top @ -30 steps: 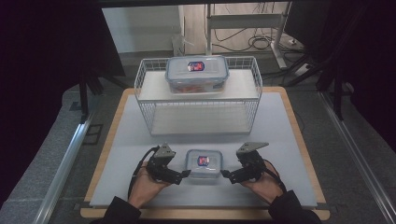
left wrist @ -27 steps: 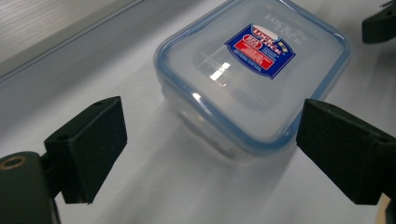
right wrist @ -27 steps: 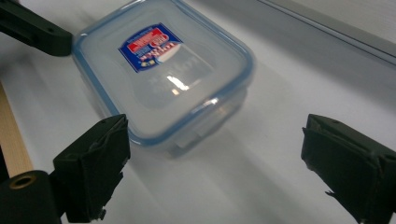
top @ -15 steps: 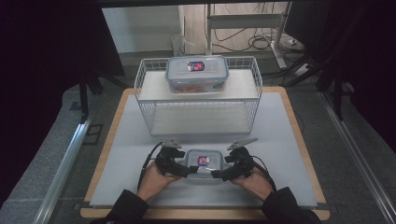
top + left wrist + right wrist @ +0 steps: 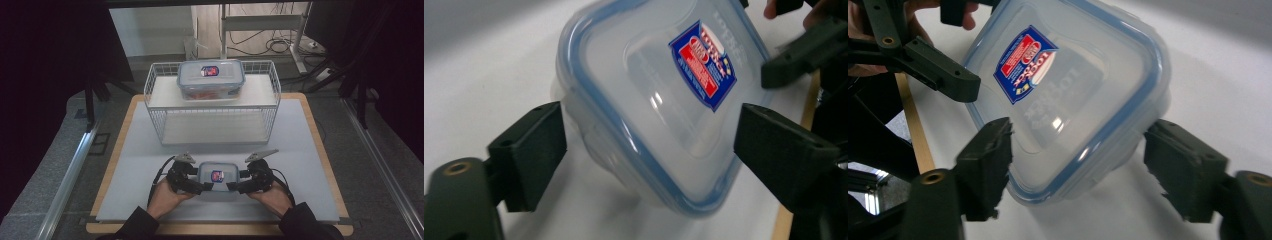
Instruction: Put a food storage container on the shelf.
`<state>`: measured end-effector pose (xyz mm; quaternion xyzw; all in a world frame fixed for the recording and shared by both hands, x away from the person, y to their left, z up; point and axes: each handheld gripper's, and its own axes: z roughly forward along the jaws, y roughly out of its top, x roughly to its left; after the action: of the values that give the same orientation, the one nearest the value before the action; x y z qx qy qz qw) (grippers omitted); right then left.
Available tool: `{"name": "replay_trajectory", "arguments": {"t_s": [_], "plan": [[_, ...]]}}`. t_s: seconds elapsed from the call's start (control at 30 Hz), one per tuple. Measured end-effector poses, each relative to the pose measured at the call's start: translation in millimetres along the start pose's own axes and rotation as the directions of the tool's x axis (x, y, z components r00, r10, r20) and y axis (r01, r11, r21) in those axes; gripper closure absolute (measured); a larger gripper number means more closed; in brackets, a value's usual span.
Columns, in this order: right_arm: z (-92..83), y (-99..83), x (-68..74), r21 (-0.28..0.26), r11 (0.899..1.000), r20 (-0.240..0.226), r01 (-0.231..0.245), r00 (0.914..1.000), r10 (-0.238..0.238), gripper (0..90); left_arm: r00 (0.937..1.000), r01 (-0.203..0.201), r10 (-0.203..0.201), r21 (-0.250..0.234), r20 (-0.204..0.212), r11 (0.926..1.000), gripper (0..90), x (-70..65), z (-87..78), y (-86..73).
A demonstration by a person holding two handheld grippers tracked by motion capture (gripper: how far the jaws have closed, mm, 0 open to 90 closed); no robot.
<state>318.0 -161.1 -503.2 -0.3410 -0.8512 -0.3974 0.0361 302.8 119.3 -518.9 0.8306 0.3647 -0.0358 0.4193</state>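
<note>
My left claw (image 5: pixel 201 186) and right claw (image 5: pixel 234 186) have just been closing around the small box (image 5: pixel 217 174) near the table's (image 5: pixel 310 150) front edge, jaws not pinching yet, so lifting it is left.

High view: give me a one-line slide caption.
Left gripper and right gripper, jaws closing, flank the small lidded container in front of the wire basket.
</note>
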Motion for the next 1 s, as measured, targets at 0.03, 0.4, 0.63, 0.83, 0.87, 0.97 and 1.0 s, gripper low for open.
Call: {"name": "replay_trajectory", "arguments": {"t_s": [0.03, 0.4, 0.63, 0.83, 0.87, 0.97, 1.0], "plan": [[-1.1, -0.9, 0.4, -0.002, 1.0, 0.0, 0.0, 1.0, 0.0, 33.9, 0.9999, 0.011, -0.011, -0.007, 0.007, 0.9999, 21.1, -0.3, -2.3, -3.3], [-13.8, -10.2, -5.9, -0.031, 0.998, -0.077, -0.058, 0.9955, 0.055, 53.1, 0.9944, 0.069, -0.061, -0.085, 0.086, 0.994, 46.8, 6.7, -16.2, -16.9], [-16.0, -13.5, -12.1, -0.042, 0.995, -0.13, -0.094, 0.9876, 0.088, 56.8, 0.9725, 0.164, -0.141, -0.117, 0.186, 0.9795, 54.1, 18.9, -18.5, -22.4], [-16.4, -14.4, -13.2, -0.05, 0.993, -0.136, -0.105, 0.9858, 0.098, 57.3, 0.9572, 0.199, -0.165, -0.13, 0.238, 0.9714, 56.9, 25.1, -19.8, -24.3], [-18.1, -14.7, -14.4, -0.063, 0.991, -0.131, -0.118, 0.9853, 0.109, 62.6, 0.9545, 0.209, -0.174, -0.128, 0.242, 0.9695, 57.6, 25.9, -20.2, -24.4], [-25.6, -14.9, -19.6, -0.138, 0.975, -0.16, -0.177, 0.975, 0.154, 68.7, 0.9524, 0.21, -0.172, -0.135, 0.252, 0.9682, 58.9, 25.2, -21.1, -22.6], [-25.2, -14.4, -20.7, -0.136, 0.975, -0.162, -0.174, 0.9752, 0.151, 68.6, 0.9529, 0.21, -0.172, -0.134, 0.25, 0.9686, 58.7, 25.1, -21.2, -22.4]]}}
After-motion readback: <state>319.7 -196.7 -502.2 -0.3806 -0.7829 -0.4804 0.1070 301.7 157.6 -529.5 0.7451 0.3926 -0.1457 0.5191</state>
